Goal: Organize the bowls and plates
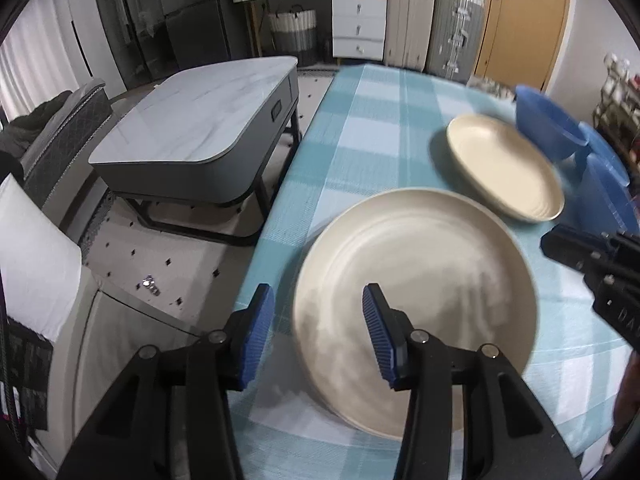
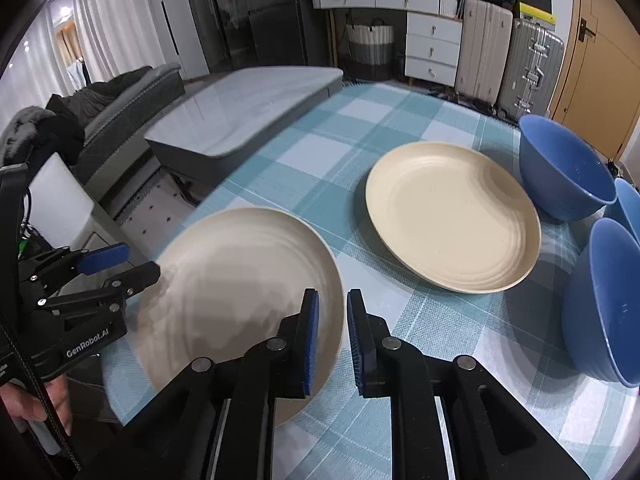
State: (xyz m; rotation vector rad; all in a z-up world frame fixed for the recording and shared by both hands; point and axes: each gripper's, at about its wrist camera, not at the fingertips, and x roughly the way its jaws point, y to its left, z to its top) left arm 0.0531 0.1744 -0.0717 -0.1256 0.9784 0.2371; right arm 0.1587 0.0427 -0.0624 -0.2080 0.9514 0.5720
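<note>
Two cream plates lie on a blue checked tablecloth. The near plate (image 1: 416, 292) (image 2: 240, 300) sits by the table's left edge. My left gripper (image 1: 318, 334) is open, its jaws either side of that plate's left rim; it also shows in the right wrist view (image 2: 120, 266). My right gripper (image 2: 332, 340) has its jaws close together around the near plate's right rim, a narrow gap showing; it also shows in the left wrist view (image 1: 592, 264). The far plate (image 1: 504, 166) (image 2: 452, 216) lies beyond. Three blue bowls (image 2: 564, 168) (image 2: 608, 304) (image 2: 630, 204) stand at the right.
The tablecloth (image 2: 400, 128) covers the table, whose left edge drops to the floor. A grey coffee table (image 1: 196, 128) stands to the left. Suitcases (image 2: 508, 60) and a white drawer unit (image 2: 432, 44) stand at the back.
</note>
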